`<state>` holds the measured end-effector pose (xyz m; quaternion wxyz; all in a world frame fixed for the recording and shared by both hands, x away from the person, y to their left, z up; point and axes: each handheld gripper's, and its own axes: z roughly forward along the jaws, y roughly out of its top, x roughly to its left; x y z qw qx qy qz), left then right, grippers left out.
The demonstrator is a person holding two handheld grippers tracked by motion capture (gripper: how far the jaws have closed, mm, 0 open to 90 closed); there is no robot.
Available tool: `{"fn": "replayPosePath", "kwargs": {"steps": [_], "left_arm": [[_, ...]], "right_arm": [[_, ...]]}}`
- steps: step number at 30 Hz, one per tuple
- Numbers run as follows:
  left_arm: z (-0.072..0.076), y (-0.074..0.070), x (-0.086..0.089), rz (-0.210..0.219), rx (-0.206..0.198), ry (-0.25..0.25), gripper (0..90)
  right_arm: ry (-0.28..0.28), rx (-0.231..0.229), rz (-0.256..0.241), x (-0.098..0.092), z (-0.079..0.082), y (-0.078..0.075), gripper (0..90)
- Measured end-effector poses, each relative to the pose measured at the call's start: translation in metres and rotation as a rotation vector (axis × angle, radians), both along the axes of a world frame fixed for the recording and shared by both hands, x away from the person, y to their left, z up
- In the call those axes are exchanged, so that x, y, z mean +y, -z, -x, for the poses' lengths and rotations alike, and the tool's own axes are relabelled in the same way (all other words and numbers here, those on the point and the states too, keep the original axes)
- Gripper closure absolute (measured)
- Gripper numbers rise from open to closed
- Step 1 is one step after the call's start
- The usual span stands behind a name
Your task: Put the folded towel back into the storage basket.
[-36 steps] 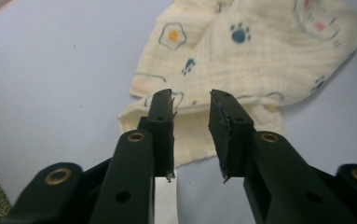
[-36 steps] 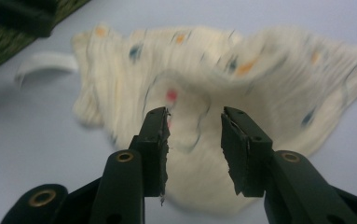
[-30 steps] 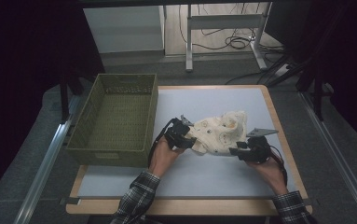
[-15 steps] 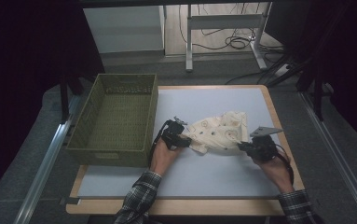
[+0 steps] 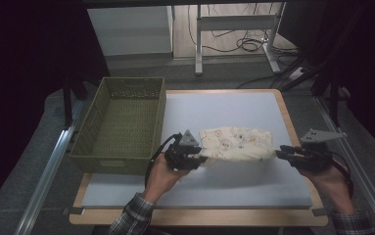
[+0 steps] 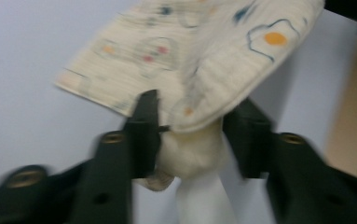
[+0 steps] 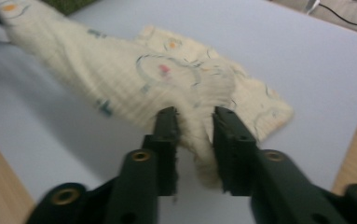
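Note:
A cream cloth (image 5: pixel 236 144) printed with small coloured figures hangs stretched above the pale table top (image 5: pixel 214 110), held at both ends. My left gripper (image 5: pixel 193 159) is shut on its left end, and the cloth (image 6: pixel 190 60) bunches between the jaws. At the right end my right gripper (image 5: pixel 284 152) is shut on the cloth (image 7: pixel 134 79), a fold pinched between its black jaws while the rest trails to the table beyond.
An olive-green mesh basket (image 5: pixel 121 125) with nothing in it stands at the table's left. The wooden table rim (image 5: pixel 292 127) runs along the right side. Metal rails and cables lie on the floor beyond.
The grippers have drawn apart, the right one moving rightward. The cloth, bunched a second ago, is now pulled out taut and lifted between them.

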<state>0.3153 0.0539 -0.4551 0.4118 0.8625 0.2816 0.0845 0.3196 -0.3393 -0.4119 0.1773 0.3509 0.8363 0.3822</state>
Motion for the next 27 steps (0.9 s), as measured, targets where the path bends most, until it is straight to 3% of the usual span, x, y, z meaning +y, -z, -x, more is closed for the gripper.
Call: {"fn": "replayPosePath", "kwargs": {"steps": [3, 4, 5, 8, 12, 13, 14, 15, 16, 18, 20, 21, 24, 25, 26, 27], "left_arm": [[0.004, 0.007, 0.007, 0.005, 0.027, -0.002, 39.4], [0.004, 0.010, 0.009, 0.003, 0.031, -0.003, 39.4], [-0.001, 0.012, 0.013, -0.008, 0.030, -0.041, 36.6], [-0.014, 0.015, 0.012, 0.007, 0.035, -0.083, 36.5], [-0.041, 0.026, 0.000, -0.025, 0.011, -0.159, 38.2], [-0.058, 0.034, -0.007, -0.026, 0.012, -0.189, 40.9], [-0.058, 0.034, -0.007, -0.026, 0.012, -0.189, 41.8], [-0.075, 0.042, -0.013, -0.037, 0.007, -0.220, 43.0], [-0.075, 0.042, -0.013, -0.037, 0.007, -0.220, 43.6], [-0.096, 0.056, -0.023, -0.073, -0.001, -0.257, 44.2], [-0.104, 0.062, -0.025, -0.073, 0.003, -0.267, 44.2], [-0.111, 0.067, -0.028, -0.079, 0.011, -0.276, 43.6], [-0.118, 0.078, -0.036, -0.094, 0.031, -0.273, 43.4], [-0.118, 0.080, -0.036, -0.060, 0.019, -0.283, 50.5], [-0.118, 0.080, -0.036, -0.060, 0.019, -0.283, 57.9], [-0.117, 0.080, -0.037, -0.051, 0.016, -0.275, 67.4]], "right_arm": [[0.008, 0.019, -0.004, -0.009, 0.006, 0.008, 61.0], [0.020, 0.026, -0.012, -0.015, 0.007, 0.011, 59.8], [0.060, 0.039, -0.011, -0.025, 0.007, 0.020, 57.6], [0.087, 0.047, -0.017, -0.031, 0.002, 0.027, 56.4], [0.130, 0.051, -0.025, -0.032, -0.018, 0.044, 55.5], [0.150, 0.048, -0.019, -0.029, -0.031, 0.052, 55.6], [0.150, 0.048, -0.019, -0.029, -0.031, 0.052, 55.6], [0.173, 0.054, -0.033, -0.027, -0.044, 0.059, 56.1], [0.173, 0.054, -0.033, -0.027, -0.044, 0.059, 56.1], [0.201, 0.053, -0.048, -0.023, -0.061, 0.068, 57.9], [0.209, 0.053, -0.052, -0.021, -0.067, 0.071, 58.7], [0.227, 0.053, -0.061, -0.016, -0.080, 0.080, 59.0], [0.235, 0.058, -0.051, -0.012, -0.089, 0.087, 58.3], [0.236, 0.062, -0.022, -0.006, -0.096, 0.096, 57.0], [0.236, 0.062, -0.022, -0.006, -0.096, 0.096, 57.0], [0.235, 0.070, 0.029, 0.001, -0.100, 0.104, 60.6]]}}
